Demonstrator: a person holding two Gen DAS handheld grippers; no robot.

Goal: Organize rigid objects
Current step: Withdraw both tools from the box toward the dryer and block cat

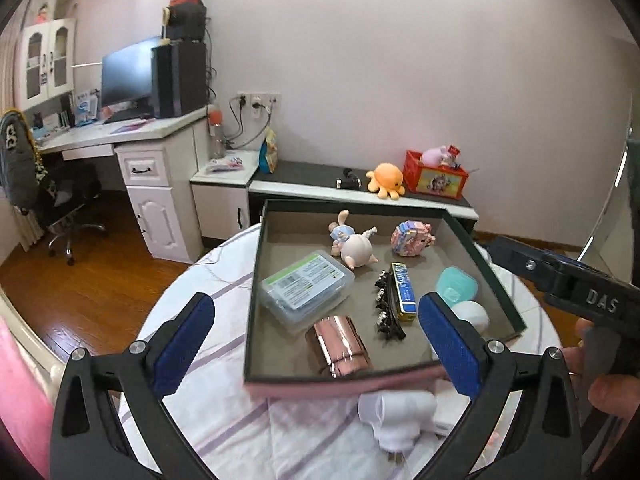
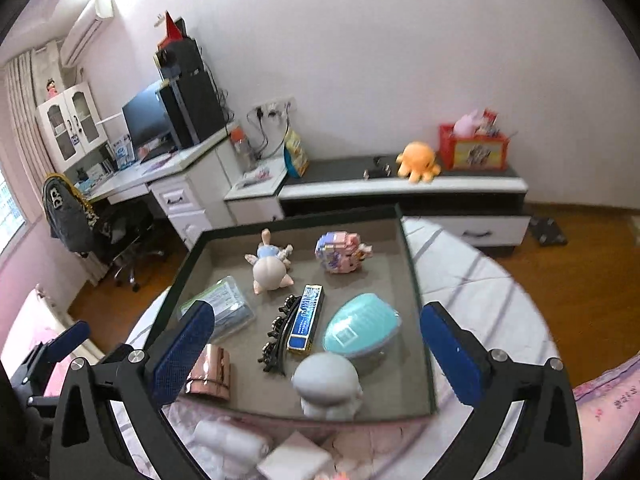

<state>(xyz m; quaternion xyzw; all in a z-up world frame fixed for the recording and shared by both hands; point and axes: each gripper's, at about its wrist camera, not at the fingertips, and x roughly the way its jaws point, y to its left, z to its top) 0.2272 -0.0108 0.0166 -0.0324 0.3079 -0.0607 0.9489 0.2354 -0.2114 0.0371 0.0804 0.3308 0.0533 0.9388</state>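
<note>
A shallow grey tray with a dark rim (image 1: 256, 280) (image 2: 416, 280) sits on a round table with a striped cloth. In it lie a pig figure (image 1: 356, 250) (image 2: 270, 272), a pink block toy (image 1: 412, 238) (image 2: 340, 252), a clear plastic case (image 1: 306, 288) (image 2: 230, 314), a blue harmonica box (image 1: 404, 292) (image 2: 306, 322), a black hair clip (image 1: 386, 308) (image 2: 280, 334), a rose-gold box (image 1: 340, 344) (image 2: 210, 372), a teal case (image 1: 456, 286) (image 2: 362, 330) and a white figurine (image 1: 474, 314) (image 2: 328, 384). My left gripper (image 1: 316, 348) is open and empty over the tray's near edge. My right gripper (image 2: 316, 354) is open and empty above the tray.
A white plug adapter (image 1: 400, 412) (image 2: 230, 446) and a white box (image 2: 294, 462) lie on the cloth in front of the tray. Behind stand a low cabinet (image 1: 360, 194) with an orange plush octopus (image 1: 386, 180) and red crate, a desk with monitor, and an office chair.
</note>
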